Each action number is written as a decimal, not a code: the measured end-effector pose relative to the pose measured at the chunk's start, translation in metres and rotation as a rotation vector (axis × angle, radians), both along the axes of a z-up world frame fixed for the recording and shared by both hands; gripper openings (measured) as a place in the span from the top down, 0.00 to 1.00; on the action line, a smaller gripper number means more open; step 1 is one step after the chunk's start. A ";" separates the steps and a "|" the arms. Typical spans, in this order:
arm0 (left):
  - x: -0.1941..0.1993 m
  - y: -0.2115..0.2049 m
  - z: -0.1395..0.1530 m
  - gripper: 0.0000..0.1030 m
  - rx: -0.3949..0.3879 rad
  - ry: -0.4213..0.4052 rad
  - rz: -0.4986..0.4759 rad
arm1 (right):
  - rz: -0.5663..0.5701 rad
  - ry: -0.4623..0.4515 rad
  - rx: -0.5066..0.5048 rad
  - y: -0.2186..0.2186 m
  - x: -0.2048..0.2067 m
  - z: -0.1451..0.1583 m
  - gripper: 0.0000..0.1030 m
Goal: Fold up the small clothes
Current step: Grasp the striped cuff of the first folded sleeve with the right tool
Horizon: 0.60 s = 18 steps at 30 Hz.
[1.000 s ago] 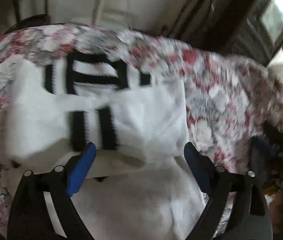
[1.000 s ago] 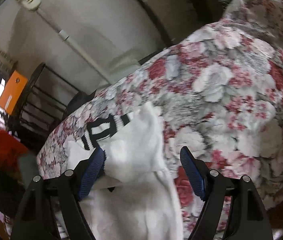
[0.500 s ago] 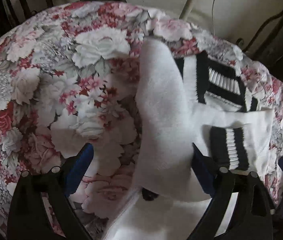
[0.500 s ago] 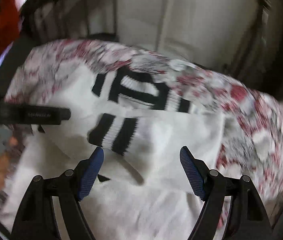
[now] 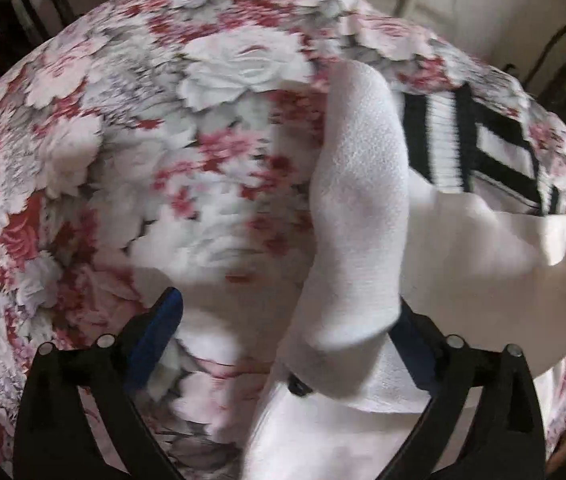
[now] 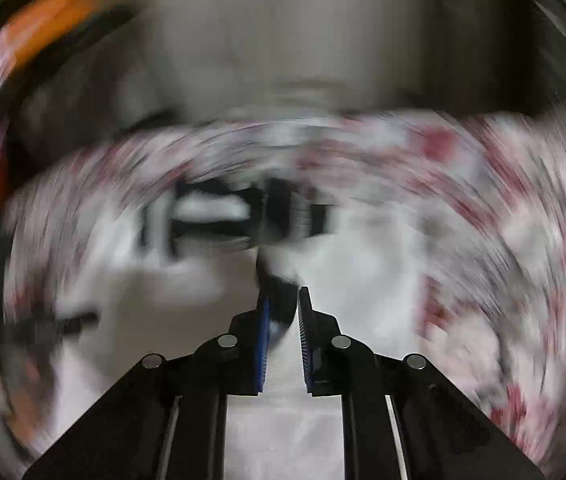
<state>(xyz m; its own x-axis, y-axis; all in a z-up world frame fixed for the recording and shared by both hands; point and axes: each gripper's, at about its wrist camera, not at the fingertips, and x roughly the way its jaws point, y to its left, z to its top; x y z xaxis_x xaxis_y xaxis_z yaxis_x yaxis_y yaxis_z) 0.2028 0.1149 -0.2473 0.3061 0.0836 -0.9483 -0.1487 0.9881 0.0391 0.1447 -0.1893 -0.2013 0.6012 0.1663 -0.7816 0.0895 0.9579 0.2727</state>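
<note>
While the left tool (image 5: 283,340) hangs with its jaws spread as wide as they go, having just opened that last bit, nothing is pinched in it; the white fleece garment with black-and-white striped ribbed trim (image 5: 363,216) lies mostly toward that tool's right-hand finger, with one soft white sleeve-like lobe draped right over the blue pad there (image 5: 407,340), touching but not clamped; the left pad (image 5: 155,336) sits over bare flowers.

The long axis of that lobe runs away from the tool, from its fingertips up toward the far edge of the red, pink and white floral-print cover (image 5: 123,160); the striped trim (image 5: 479,152) is beyond and to the right.

The right tool (image 6: 283,304) has just been closing and its blue pads are nearly together; some white cloth seems to sit in the narrow gap, though the view is too smeared to be sure it's really pinched; straight ahead of its tips is the striped trim.

My guess: the right one is better placed for the fold, since the garment lies dead ahead of it, whereas the left needs to shift sideways toward its right finger first.
</note>
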 end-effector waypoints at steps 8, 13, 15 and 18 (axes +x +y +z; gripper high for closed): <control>0.000 -0.005 0.001 0.04 0.039 -0.006 -0.044 | -0.060 0.150 0.207 -0.034 0.000 -0.041 0.69; 0.003 0.011 0.046 0.04 0.019 -0.162 0.020 | -0.274 0.061 0.193 -0.064 -0.023 -0.009 0.49; 0.013 0.013 0.051 0.04 0.048 -0.184 0.023 | -0.255 -0.013 0.185 -0.064 -0.024 0.008 0.55; 0.027 -0.001 0.030 0.04 0.148 -0.110 0.004 | -0.130 -0.055 0.155 -0.040 -0.008 0.015 0.57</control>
